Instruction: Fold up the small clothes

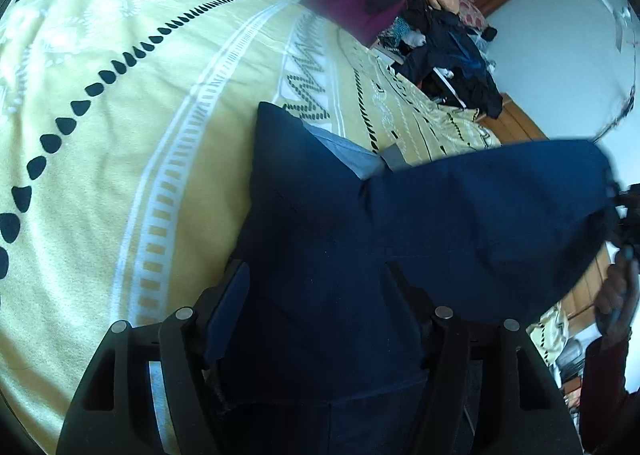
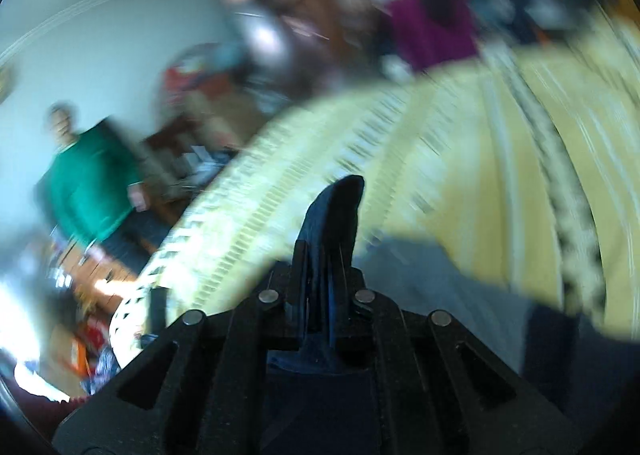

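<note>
You are holding a navy garment (image 1: 440,215) lifted above the bed, which is covered by a yellow patterned bedspread (image 1: 120,135) filling the left and centre of the left wrist view. The left gripper (image 1: 320,335) is clamping a bunched section of the cloth at the bottom centre of that frame; its fingers (image 1: 228,303) are standing narrow with fabric packed between them. In the right wrist view, the right gripper (image 2: 324,251) is pinching a folded navy edge at lower centre, fingers nearly together on the cloth. That view is heavily blurred, so details beyond the grip cannot be told.

The garment is spanning from bottom centre to the right edge of the left wrist frame, sagging between the two holds. A paler blue lining (image 1: 348,155) is showing near the frame's centre. A pile of clothes (image 1: 440,43) is lying at the upper right, well apart.

Judgement: the cloth looks light, soft and limp, offering no stiffness, and will likely droop and crease wherever unsupported. Hold it at corners or seam edges, taut between both grippers, rather than by bunched middle fabric.
</note>
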Demonstrator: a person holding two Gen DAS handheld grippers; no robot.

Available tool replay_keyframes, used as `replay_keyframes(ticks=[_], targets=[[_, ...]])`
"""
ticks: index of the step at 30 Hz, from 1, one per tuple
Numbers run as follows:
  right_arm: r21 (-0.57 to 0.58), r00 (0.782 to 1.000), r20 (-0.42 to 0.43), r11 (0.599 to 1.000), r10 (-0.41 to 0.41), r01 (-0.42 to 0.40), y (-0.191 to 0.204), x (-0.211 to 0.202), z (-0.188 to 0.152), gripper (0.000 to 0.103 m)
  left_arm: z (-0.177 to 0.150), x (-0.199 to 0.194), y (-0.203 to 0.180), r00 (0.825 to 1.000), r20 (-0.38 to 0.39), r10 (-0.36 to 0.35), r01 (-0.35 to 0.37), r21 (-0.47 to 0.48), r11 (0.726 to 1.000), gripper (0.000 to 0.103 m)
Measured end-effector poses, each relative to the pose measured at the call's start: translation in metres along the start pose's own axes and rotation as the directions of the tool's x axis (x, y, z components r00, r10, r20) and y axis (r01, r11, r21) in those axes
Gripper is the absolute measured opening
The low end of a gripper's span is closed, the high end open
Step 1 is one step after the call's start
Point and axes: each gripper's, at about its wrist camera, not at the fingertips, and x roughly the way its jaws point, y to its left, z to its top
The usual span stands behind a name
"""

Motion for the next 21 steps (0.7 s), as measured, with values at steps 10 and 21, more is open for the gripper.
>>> replay_keyframes(ticks=[10, 21], targets=[[0.211, 0.926, -0.283, 0.925, -0.251, 0.315, -0.123, 0.013, -0.123, 0.016, -0.003, 0.011, -0.005, 0.999, -0.021, 0.033, -0.033, 0.020, 0.999, 0.071], [0.061, 0.991, -0.063, 0.991, 0.120, -0.116, -0.023, 0.038, -0.047, 0.024, -0.012, 0.007, 0.016, 0.998, 0.055, -0.035, 0.037, -0.050, 0.998, 0.071]])
